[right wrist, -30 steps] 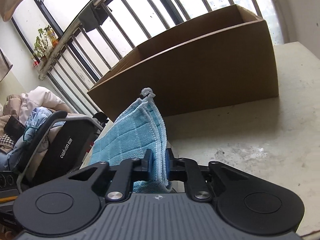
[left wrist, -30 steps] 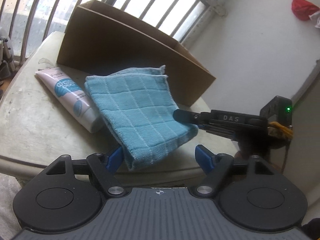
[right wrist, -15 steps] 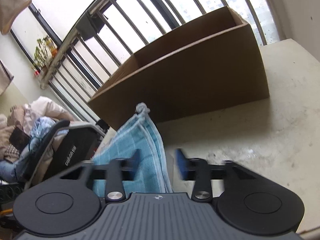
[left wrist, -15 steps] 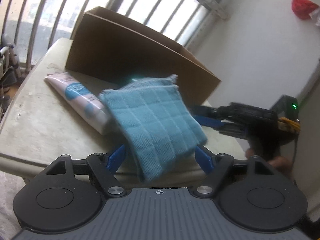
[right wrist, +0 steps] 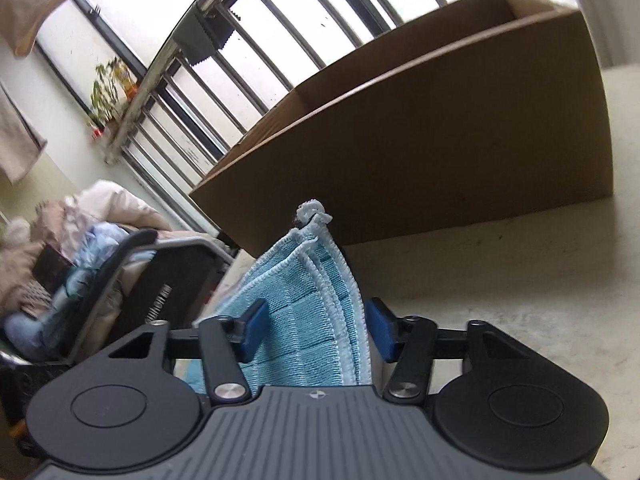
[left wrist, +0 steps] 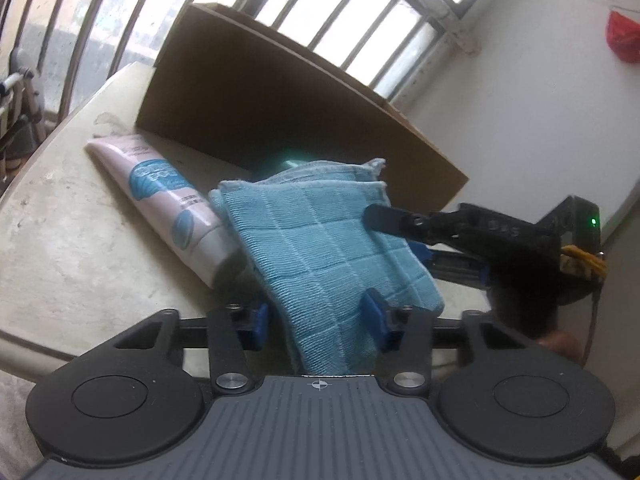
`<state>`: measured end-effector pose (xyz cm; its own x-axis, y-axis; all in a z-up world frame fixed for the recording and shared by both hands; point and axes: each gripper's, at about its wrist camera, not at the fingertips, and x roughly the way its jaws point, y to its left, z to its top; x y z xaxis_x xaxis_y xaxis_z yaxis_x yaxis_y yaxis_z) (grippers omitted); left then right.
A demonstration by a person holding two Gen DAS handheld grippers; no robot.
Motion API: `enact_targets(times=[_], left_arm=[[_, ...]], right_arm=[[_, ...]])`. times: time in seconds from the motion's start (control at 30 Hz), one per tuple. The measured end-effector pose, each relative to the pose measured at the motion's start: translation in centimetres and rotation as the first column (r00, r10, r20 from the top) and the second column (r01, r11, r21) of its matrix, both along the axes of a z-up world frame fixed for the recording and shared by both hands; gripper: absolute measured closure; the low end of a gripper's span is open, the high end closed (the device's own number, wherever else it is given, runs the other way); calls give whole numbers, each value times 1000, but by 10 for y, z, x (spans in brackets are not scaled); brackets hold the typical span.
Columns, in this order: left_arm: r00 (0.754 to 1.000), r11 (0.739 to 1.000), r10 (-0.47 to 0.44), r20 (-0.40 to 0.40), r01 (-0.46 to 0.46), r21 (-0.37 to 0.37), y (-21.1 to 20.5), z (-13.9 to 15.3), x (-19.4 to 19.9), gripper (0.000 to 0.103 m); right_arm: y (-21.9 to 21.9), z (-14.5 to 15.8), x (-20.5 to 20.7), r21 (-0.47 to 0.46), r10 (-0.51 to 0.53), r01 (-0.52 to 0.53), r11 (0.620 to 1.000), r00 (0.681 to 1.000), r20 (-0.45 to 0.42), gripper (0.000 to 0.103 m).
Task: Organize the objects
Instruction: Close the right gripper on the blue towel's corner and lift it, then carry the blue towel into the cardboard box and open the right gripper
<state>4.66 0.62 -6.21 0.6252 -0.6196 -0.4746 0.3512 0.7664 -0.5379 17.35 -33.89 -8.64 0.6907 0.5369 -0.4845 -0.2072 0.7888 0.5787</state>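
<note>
Cloth [left wrist: 320, 248]: a folded blue cloth is seen just in front of the cardboard box [left wrist: 280, 120], at the near table edge, with one side resting on the tube [left wrist: 160, 184].
Left gripper [left wrist: 316, 320]: a second ago its jaws were wide apart around the cloth; now they are closing, and the near end of the cloth is between them. The right pad is already touching the fabric, the left pad is apart from it, so no grip is made yet.
Right gripper [right wrist: 316, 328]: a second ago the cloth edge was clamped tightly; now the clamp is released. The stitched edges are between the pads, the pads are not pressing, and the jaws are closing a little again.
Tube: it is lying beside the box, left of the cloth, untouched.
Meaning for the task: a handover from right to left is judged to be in progress; the cloth is not yet placed in the box.
Risk: the cloth is held firmly by neither gripper, so it can slip off the table edge.
</note>
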Motion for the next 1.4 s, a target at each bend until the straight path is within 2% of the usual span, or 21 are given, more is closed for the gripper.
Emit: enact_targets(times=[0.13,0.27,0.3,0.43,0.57,0.73,1.0,1.23,1.4], left_arm=[[998,999,1,59,-4,52,-8,8,-8,71],[994,995,11,104,-21,94,-11,14,-18,78],[993,994,14,118,-27,109,-13,16,-20,80],[988,983,22,155,-50,177,-22,20,-27,86],[982,973,34,188,-75,216,-30,25,-32,93],[975,973,32,219,-80,215,-31,38,-38,94],[946,974,-7,325,-67,214,-44,83,-32,94],[912,978,-49,406,-38,205,-59,133,5,94],[897,975,-84,433,-15,220,-80,166,54,94]], right_arm=[[9,5,-10,-102,-19,23,994,999,44,67],[24,14,-25,-233,-29,56,971,993,117,79],[28,16,-29,-259,-26,60,964,991,134,86],[40,23,-43,-333,-12,75,940,982,188,92],[47,29,-53,-358,-10,93,929,974,225,94],[48,46,-69,-365,-13,127,922,954,300,95],[39,90,-79,-336,-53,206,919,910,411,95],[24,137,-62,-314,-86,272,910,863,497,95],[3,171,-21,-292,-109,290,911,854,510,95]])
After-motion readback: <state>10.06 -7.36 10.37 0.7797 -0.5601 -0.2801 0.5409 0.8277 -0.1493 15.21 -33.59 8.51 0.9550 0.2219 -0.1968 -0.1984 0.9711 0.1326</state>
